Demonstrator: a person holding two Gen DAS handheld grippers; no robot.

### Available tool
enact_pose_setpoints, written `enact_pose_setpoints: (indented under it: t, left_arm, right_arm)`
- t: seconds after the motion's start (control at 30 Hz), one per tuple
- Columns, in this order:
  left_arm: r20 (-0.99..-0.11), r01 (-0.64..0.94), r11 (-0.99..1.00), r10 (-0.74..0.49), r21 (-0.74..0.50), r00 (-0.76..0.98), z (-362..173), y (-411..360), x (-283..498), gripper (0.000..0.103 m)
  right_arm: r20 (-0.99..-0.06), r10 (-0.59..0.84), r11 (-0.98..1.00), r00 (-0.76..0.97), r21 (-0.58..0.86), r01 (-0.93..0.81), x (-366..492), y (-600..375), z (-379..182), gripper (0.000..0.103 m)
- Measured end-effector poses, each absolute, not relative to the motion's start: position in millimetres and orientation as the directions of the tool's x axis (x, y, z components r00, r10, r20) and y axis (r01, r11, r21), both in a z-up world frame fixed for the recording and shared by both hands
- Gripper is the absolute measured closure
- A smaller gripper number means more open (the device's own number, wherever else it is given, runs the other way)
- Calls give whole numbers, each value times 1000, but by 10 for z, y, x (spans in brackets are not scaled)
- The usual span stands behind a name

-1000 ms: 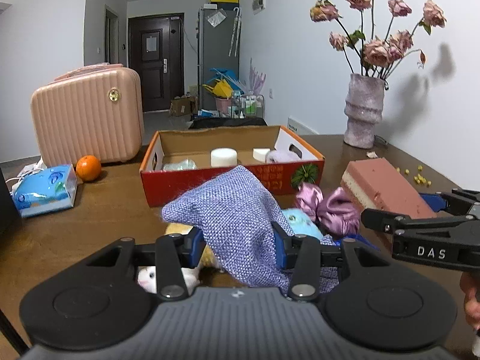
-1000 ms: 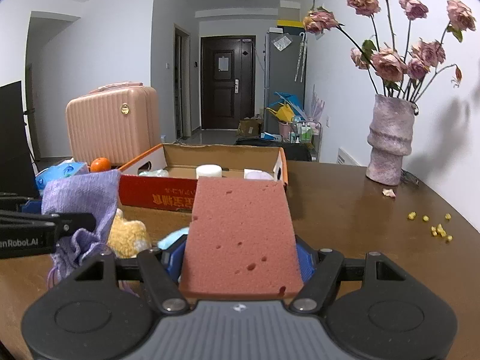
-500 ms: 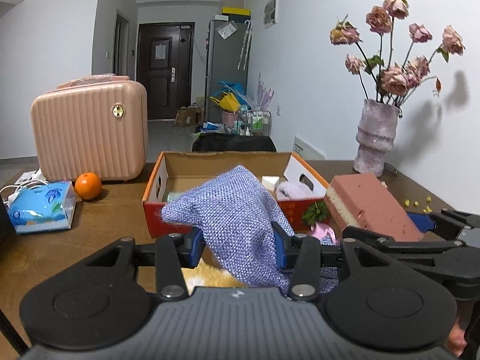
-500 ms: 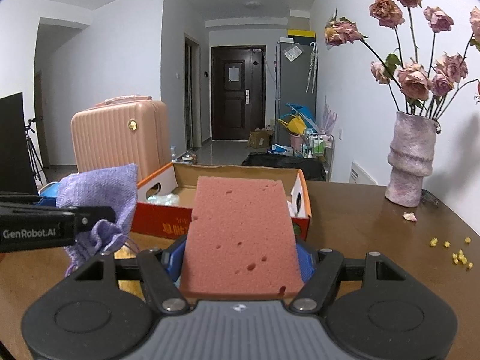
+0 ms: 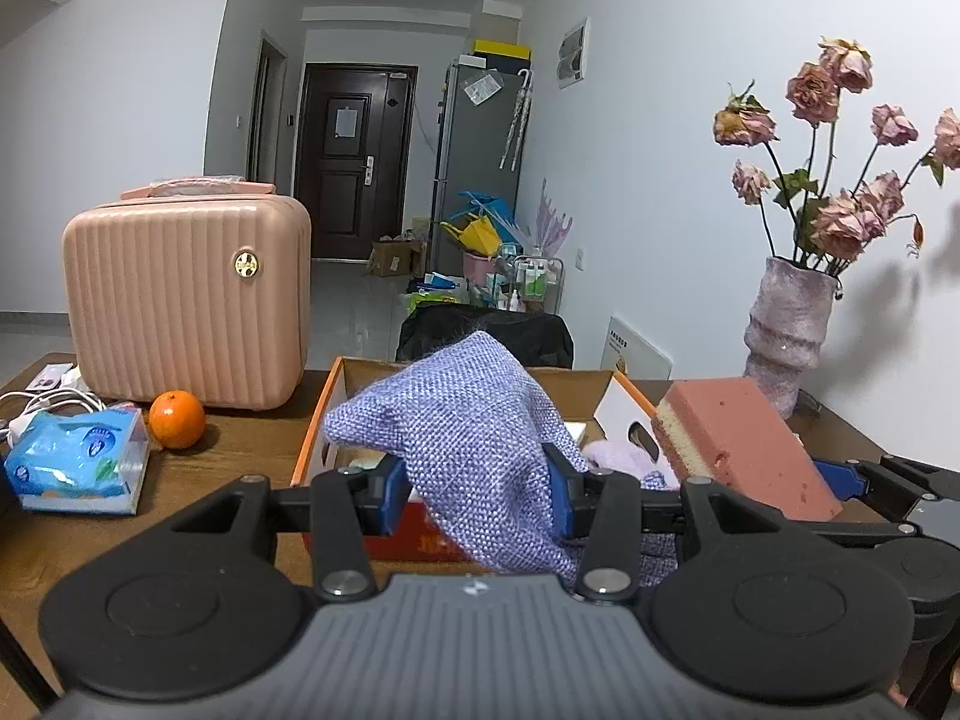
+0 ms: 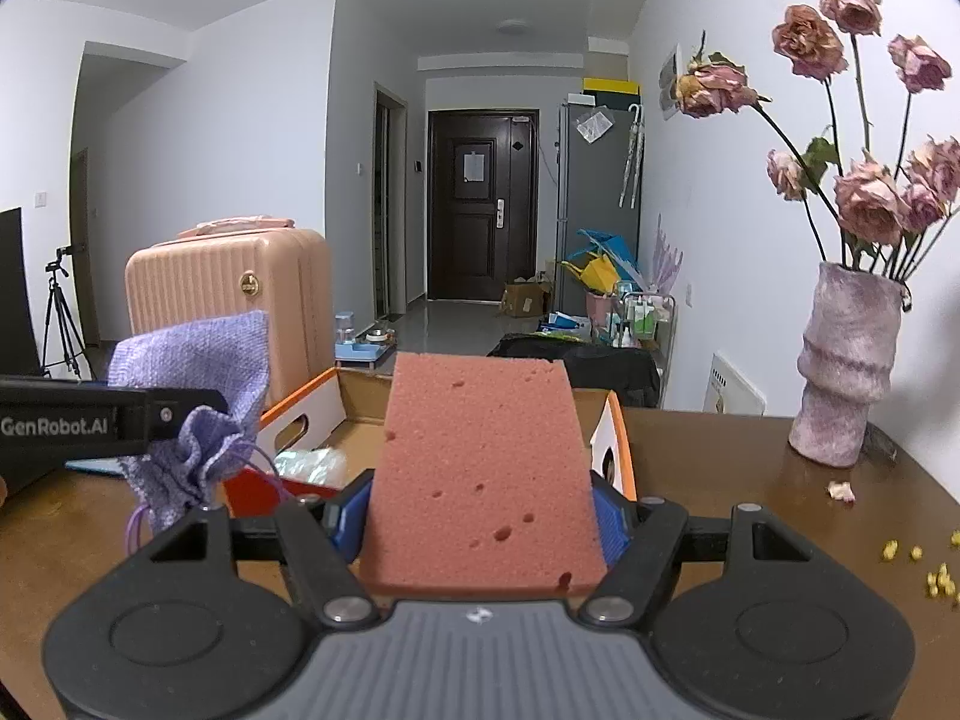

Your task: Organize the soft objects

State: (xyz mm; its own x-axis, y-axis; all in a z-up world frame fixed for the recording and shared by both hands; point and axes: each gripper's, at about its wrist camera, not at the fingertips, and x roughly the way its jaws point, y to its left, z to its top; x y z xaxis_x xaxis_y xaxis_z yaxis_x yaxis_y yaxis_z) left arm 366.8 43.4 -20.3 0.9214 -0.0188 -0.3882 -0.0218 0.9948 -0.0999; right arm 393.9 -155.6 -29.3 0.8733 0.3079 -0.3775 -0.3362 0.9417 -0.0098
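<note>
Sponge (image 6: pixel 480 468), pink, light, squashy, clenched across its width by right gripper (image 6: pixel 480 519), above near edge of cardboard box (image 6: pixel 312 414). Left gripper (image 5: pixel 477 495) pinches limp purple woven pouch (image 5: pixel 474 438) mid-body, also over box; gathered neck would likely hold surer.

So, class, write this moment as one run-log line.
left tongs: shut on purple pouch | right tongs: shut on pink sponge | both raised near cardboard box

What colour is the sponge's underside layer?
Pale yellow under the pink top of the sponge; clearest in the left wrist view.
</note>
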Motion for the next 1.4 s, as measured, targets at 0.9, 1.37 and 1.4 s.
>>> enact_pose_setpoints:
  t: [0.9, 1.37, 1.4]
  left_arm:
    - [-367, -84, 989, 34, -119, 929, -124, 649, 4736, 58]
    - [-437, -150, 985, 95, -91, 894, -363, 761, 5420, 58]
    - [-446, -158, 984, 103, -88, 889, -398, 774, 5464, 58]
  right_arm:
    - [-377, 331, 933, 865, -10, -361, 5073, -1302, -143, 33]
    - [-468, 290, 945, 835, 3, -327, 5646, -1265, -360, 33]
    - [-474, 286, 946, 833, 4, -323, 5680, -1263, -397, 33]
